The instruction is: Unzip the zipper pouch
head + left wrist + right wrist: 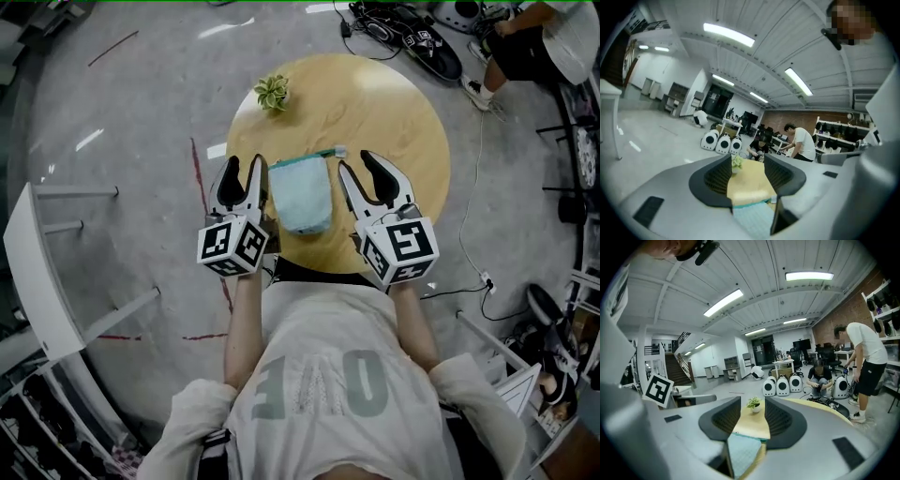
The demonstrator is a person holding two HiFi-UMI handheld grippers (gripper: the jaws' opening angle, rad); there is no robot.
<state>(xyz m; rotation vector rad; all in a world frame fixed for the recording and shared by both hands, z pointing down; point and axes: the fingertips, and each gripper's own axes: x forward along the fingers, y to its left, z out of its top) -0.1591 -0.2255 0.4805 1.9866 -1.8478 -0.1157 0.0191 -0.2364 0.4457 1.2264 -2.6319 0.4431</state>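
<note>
A pale teal zipper pouch lies flat on the round wooden table, its darker zipper edge on the far side with the pull at the right end. My left gripper hovers just left of the pouch, open and holding nothing. Just right of the pouch is my right gripper, also open with nothing between its jaws. In the left gripper view the pouch shows low between the open jaws. The right gripper view also has the pouch below its jaws.
A small potted plant stands at the table's far left edge. A person and cables are on the floor beyond the table. A white panel stands at the left. Shelving crowds the right.
</note>
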